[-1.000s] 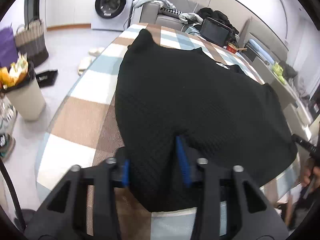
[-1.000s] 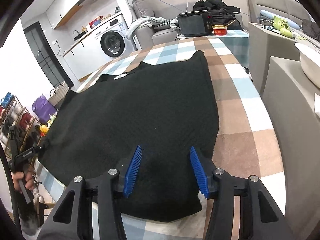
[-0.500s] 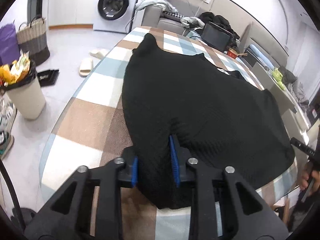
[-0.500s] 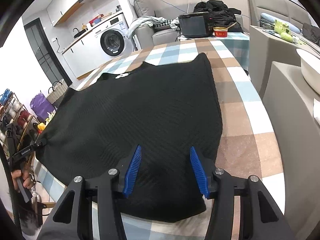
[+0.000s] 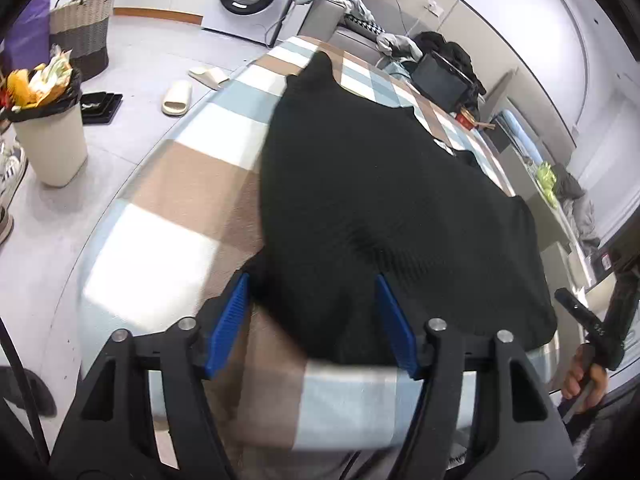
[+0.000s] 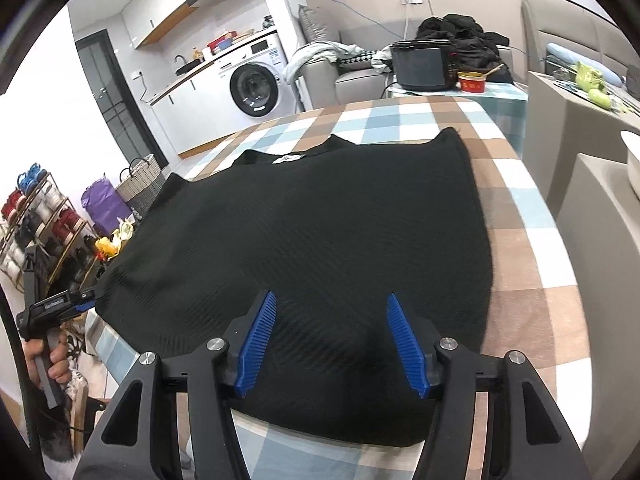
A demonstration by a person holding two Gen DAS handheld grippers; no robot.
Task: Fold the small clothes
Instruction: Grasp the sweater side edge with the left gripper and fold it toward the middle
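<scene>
black knit garment (image 6: pixel 320 240) lies spread flat on the table (image 6: pixel 532 280), which has a checked cloth in brown, white and pale blue. neckline with a white label (image 6: pixel 289 158) sits at the far side, hem at the near edge. left tongs (image 5: pixel 312 320) have just been opening: blue pads (image 5: pixel 226 320) now stand apart on either side of the near left part of the hem, fabric between them but not pinched, a small raised ridge of knit left in the gap. right tongs (image 6: pixel 332 344) have just been opening a little too, pads (image 6: pixel 404 344) apart over the near right part of the hem, cloth below and between them, no squeeze visible. both tongs angle down at the table edge. in the right wrist view the left tongs show at the far left, right at the garment's left corner, with the person's hand (image 6: pixel 44 364) on the handle. in the left wrist view the other hand (image 5: pixel 584 376) is at the right edge holding its handle. background: washing machine (image 6: pixel 256 88), sofa (image 6: pixel 352 76) with loose clothes, woven basket (image 5: pixel 80 28), full bin (image 5: pixel 48 132), slippers on the floor (image 5: pixel 178 98).
</scene>
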